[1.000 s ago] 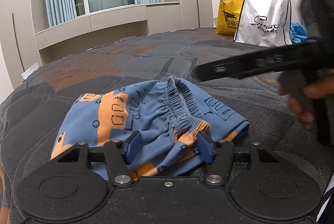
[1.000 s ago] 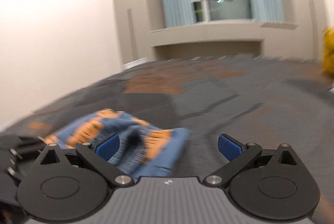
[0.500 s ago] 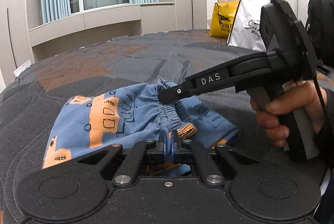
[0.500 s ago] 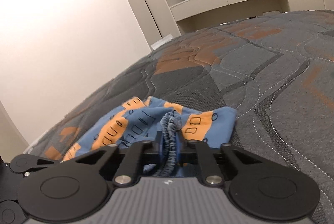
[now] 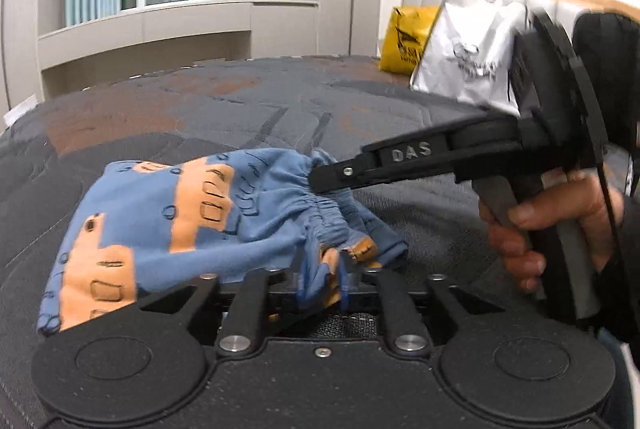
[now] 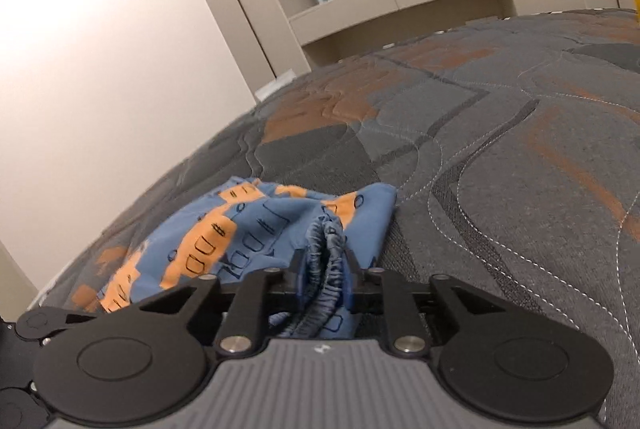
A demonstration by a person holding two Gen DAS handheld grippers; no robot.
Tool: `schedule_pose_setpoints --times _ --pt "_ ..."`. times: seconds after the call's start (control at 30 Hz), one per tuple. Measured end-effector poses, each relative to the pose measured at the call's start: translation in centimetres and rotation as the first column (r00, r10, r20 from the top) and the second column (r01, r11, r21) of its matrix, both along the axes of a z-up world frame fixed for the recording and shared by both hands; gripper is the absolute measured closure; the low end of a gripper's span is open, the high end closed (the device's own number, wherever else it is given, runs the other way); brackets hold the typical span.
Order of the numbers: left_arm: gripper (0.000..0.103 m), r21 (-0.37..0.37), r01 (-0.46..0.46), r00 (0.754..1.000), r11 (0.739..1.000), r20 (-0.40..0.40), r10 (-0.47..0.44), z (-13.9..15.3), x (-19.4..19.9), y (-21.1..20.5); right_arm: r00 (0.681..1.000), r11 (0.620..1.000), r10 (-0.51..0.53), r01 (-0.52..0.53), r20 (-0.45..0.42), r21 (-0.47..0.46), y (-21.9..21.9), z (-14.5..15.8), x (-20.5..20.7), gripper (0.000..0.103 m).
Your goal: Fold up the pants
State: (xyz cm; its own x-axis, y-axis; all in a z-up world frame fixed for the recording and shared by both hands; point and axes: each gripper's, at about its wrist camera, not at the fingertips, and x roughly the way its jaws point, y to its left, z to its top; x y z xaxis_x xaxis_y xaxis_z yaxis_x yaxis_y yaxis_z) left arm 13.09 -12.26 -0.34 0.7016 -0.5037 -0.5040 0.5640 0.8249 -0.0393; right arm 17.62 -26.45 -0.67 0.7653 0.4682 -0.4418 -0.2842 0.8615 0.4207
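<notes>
We see the left gripper (image 5: 322, 283) pinching the pants (image 5: 160, 213) hem, the right gripper (image 6: 324, 281) clamping their waistband, over the bed (image 6: 500, 169).

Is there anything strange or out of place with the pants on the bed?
Nothing damaged. The pants lie bunched, not flat, on the bed; left gripper and right gripper both pinch its cloth.

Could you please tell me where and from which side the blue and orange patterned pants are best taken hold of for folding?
Grip the blue and orange patterned pants at the gathered elastic waistband, coming in low along the quilted bed cover. It forms a thick raised ridge; both the right claw and left claw are already shut on fabric.
</notes>
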Motion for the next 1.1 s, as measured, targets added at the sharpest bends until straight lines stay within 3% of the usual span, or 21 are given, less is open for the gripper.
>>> schedule_pose_setpoints --times 0.13,0.17,0.2,0.27,0.37,0.5,0.6,0.7,0.73,0.8,0.9,1.1 --pt "0.048 -0.06 -0.091 0.996 0.994 0.019 0.093 1.4 -0.7 3.1 0.995 0.995 -0.073 0.077 0.069 -0.06 0.3 0.7 -1.3 0.027" --pt "0.035 -0.073 -0.124 0.992 0.99 0.025 0.126 1.7 -0.7 3.7 0.992 0.993 -0.086 0.093 0.088 -0.075 0.5 0.9 -1.6 0.015" --pt "0.024 -0.09 -0.175 0.983 0.98 0.035 0.179 2.1 -0.7 4.8 0.989 0.99 -0.098 0.108 0.109 -0.089 0.8 1.2 -1.9 0.01" --pt "0.014 -0.11 -0.256 0.963 0.96 0.054 0.263 2.6 -0.4 6.3 0.982 0.982 -0.123 0.141 0.146 -0.124 1.7 1.7 -2.3 0.0" --pt "0.001 -0.118 -0.383 0.918 0.916 0.065 0.392 2.9 0.8 8.3 0.972 0.961 -0.146 0.183 0.184 -0.206 3.6 2.2 -2.5 0.0" --pt "0.001 -0.059 -0.479 0.876 0.876 0.028 0.481 1.7 2.9 9.8 0.973 0.928 -0.116 0.179 0.201 -0.327 7.1 2.0 -2.3 0.0" --pt "0.001 -0.008 -0.508 0.861 0.861 -0.036 0.508 -0.2 3.4 10.7 0.98 0.891 -0.072 0.146 0.184 -0.43 9.0 1.2 -2.2 0.0" --pt "0.001 -0.002 -0.501 0.862 0.865 -0.092 0.499 -1.4 3.4 11.2 0.978 0.824 -0.109 0.188 0.176 -0.534 9.2 0.2 -2.6 0.0" --pt "0.0 -0.015 -0.494 0.865 0.869 -0.108 0.49 -1.4 3.3 11.6 0.978 0.821 -0.111 0.19 0.176 -0.539 8.8 -0.1 -3.0 0.0" --pt "0.0 -0.008 -0.477 0.875 0.879 -0.103 0.473 -1.4 3.3 11.6 0.984 0.854 -0.103 0.161 0.143 -0.494 7.4 -0.3 -3.7 0.0" --pt "0.001 0.011 -0.458 0.886 0.889 -0.079 0.458 -1.3 3.2 11.5 0.987 0.871 -0.086 0.141 0.136 -0.47 6.7 -0.1 -4.5 0.0" --pt "0.001 -0.014 -0.421 0.907 0.907 0.013 0.421 2.1 4.5 10.3 0.966 0.847 -0.053 0.178 0.253 -0.5 7.6 1.9 -4.2 0.0"
